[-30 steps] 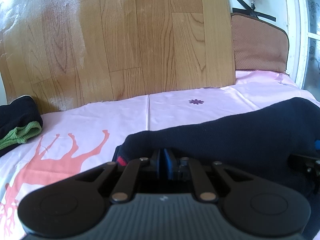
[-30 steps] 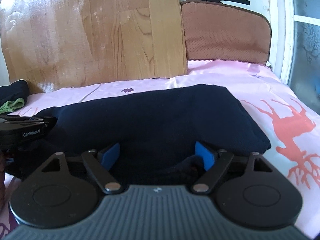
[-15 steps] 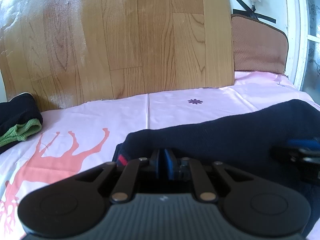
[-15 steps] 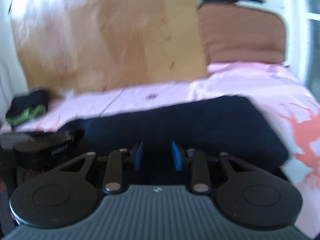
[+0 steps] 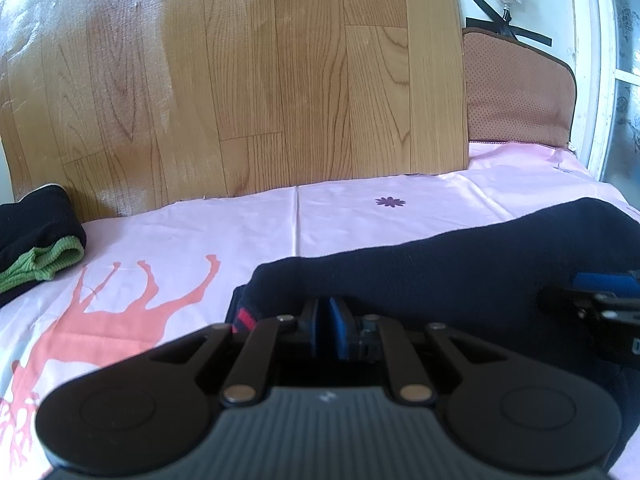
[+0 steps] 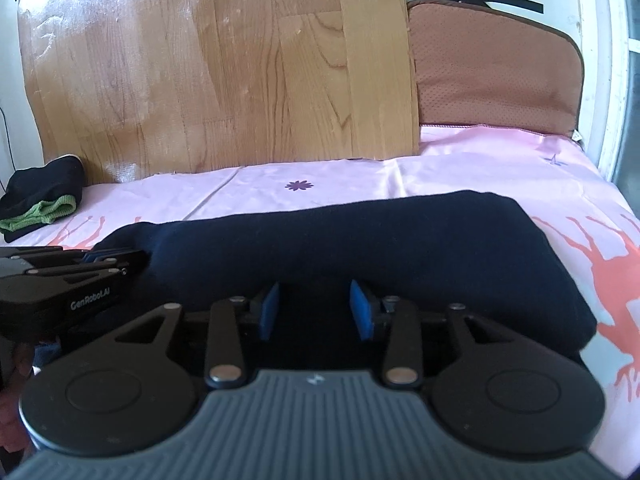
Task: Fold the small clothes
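Setting: a bed under a pink sheet (image 6: 500, 160) printed with coral deer, a wood-grain board (image 6: 240, 80) propped behind it and a brown cushion (image 6: 496, 76) beside the board.

Garment: a dark navy garment (image 6: 360, 240) lay flat on the sheet directly ahead of both tools, its near edge under them; a red-striped trim (image 5: 245, 318) showed just left of the left tool's tips.

Change: a second ago the right pads stood wide apart, half a second ago they had swung nearly together, and now they were partly apart again. The left pads had not altered over that second.

Meaning: judging by this, the right side had just let go or missed its pinch, so the near edge was probably held at one corner only and the fold could not yet be lifted evenly.

Left hand-held gripper (image 5: 327, 326): blue pads pressed together with only a sliver between, seemingly pinching the garment's near edge, though the cloth between them was hard to make out.

Right hand-held gripper (image 6: 316, 310): pads partly apart, navy cloth lying between them, nothing clamped.

Aside: a black-and-green bundle (image 5: 40, 252) lay far to the left, against the board.
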### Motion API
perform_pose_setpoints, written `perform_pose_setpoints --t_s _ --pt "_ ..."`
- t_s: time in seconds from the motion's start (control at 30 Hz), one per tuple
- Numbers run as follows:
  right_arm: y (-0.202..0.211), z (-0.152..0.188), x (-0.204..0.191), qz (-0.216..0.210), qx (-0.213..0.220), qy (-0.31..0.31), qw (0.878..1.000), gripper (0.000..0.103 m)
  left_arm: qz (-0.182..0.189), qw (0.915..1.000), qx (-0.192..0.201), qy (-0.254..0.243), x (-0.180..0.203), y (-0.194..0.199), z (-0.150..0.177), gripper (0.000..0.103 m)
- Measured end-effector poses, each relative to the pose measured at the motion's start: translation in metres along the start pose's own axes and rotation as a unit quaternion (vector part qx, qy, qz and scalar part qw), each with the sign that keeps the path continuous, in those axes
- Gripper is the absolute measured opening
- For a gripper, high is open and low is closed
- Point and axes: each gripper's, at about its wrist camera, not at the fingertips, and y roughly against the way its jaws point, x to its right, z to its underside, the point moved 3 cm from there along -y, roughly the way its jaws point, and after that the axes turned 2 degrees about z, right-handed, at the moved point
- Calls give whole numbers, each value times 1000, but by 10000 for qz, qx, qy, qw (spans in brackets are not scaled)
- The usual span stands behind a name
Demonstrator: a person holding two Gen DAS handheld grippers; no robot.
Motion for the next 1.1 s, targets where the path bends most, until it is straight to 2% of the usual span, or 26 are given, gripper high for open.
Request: perform_pose_setpoints --t_s 0.23,0.4,0.6,0.67,0.8,0.93,1.1 --pt "22 11 4 1 207 -299 9993 45 51 10000 -25 72 0 4 -1 16" --pt "24 1 -8 -257 285 -220 9990 45 80 9999 -20 130 -2 7 -2 20" --pt "-1 -10 -37 -450 26 285 9986 41 134 9997 -32 203 -5 9 -5 22" --pt "-18 -13 -41 -362 -156 299 9988 42 126 9997 -24 218 -6 9 -5 22" --pt "-39 -26 -43 -303 -250 217 9990 42 102 9995 2 292 -9 10 -7 22" --pt "-50 -32 -47 -177 -240 284 9992 42 48 9995 35 314 -11 11 -8 22" --pt "-44 -28 -48 -129 -188 305 9993 43 -14 9997 4 237 -10 6 -6 22"
